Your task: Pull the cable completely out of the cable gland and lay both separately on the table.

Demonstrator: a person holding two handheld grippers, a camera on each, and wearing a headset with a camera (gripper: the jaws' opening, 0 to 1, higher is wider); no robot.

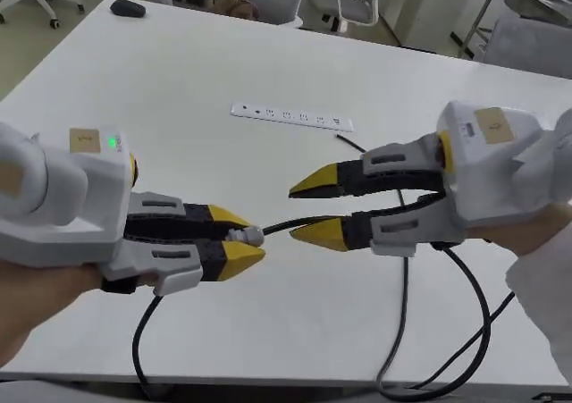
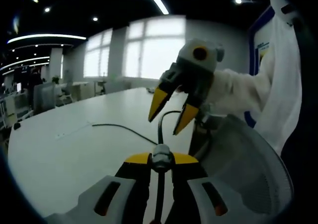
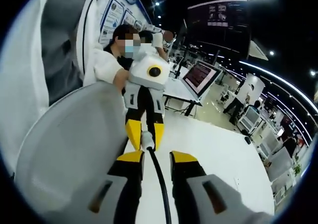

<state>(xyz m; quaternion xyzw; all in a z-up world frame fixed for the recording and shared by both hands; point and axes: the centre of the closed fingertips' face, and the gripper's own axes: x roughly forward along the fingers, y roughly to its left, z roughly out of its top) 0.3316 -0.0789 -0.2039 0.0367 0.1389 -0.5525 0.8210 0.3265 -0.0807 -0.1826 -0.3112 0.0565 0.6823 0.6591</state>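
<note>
Head view: one cable gland (image 1: 245,235), small and rigid-looking, sits clamped in the left gripper (image 1: 257,237) at near left. One black cable (image 1: 284,225) leaves it rightward, passes between the spread jaws of the right gripper (image 1: 293,212), then loops off the near edge of the table (image 1: 179,81). One power strip (image 1: 291,117) lies farther back. Left gripper view: the gland (image 2: 162,157) is pinched between its own tips, with the right gripper (image 2: 163,126) gaping beyond. Right gripper view: the cable (image 3: 158,177) runs between its own parted jaws. The cable looks limp and light and is probably snug in the seal, so take it just beside the gland.
</note>
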